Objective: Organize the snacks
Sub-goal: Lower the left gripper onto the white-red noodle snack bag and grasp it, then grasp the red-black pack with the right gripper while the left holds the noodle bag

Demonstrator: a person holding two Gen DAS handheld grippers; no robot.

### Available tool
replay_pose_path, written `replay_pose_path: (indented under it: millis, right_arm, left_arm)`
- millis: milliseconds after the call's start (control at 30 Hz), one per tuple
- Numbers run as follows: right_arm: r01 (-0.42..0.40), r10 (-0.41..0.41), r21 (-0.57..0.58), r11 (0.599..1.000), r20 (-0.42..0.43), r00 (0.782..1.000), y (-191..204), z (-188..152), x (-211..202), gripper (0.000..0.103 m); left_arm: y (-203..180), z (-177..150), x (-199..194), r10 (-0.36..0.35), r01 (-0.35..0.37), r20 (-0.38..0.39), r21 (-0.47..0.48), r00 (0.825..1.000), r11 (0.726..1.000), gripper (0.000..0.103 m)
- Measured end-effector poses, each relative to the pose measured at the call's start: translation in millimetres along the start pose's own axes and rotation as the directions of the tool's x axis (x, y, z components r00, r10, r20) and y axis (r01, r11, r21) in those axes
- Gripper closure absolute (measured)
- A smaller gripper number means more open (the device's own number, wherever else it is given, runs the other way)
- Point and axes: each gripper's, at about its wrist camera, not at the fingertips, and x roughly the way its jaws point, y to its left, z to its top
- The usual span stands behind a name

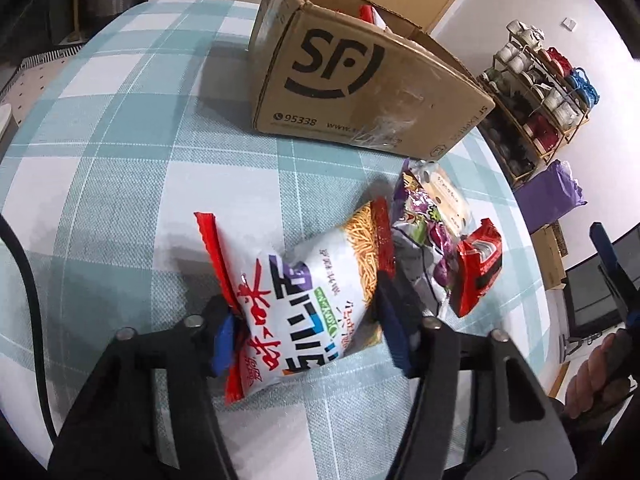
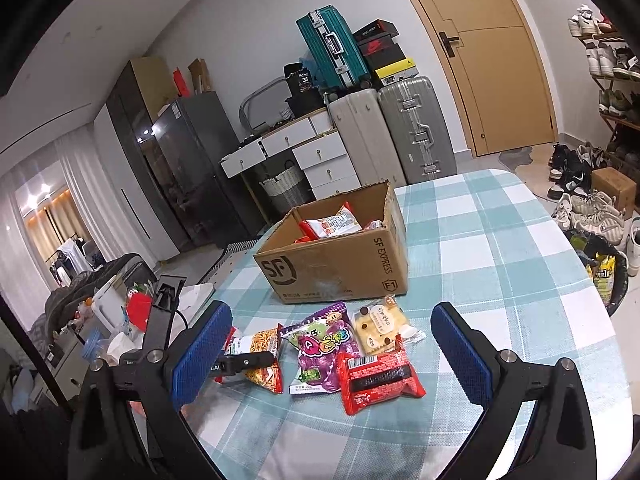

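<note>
White walls (image 2: 248, 12) are enclosing the room, and a tan door (image 2: 492, 52) is standing at the far right. Suitcases (image 2: 392, 136) are standing beside it, left of them a white drawer unit (image 2: 320, 152) and a dark cabinet (image 2: 172, 168). A shoe rack (image 2: 612, 80) is standing at the right above shoes (image 2: 576, 184) on the pale floor (image 2: 532, 168). Curtains (image 2: 76, 184) are hanging at the left.
</note>
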Motion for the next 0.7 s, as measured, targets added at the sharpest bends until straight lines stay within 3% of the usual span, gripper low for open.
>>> replay_pose_path:
  millis: [700]
  right_arm:
    - [0.000,0.000,0.022,1.000,-0.031,1.000,-10,-2,5,0.002]
  left_arm:
    - [16,2,-25,-0.038,0.040,0.063,-0.035,0.997,0.999,0.055]
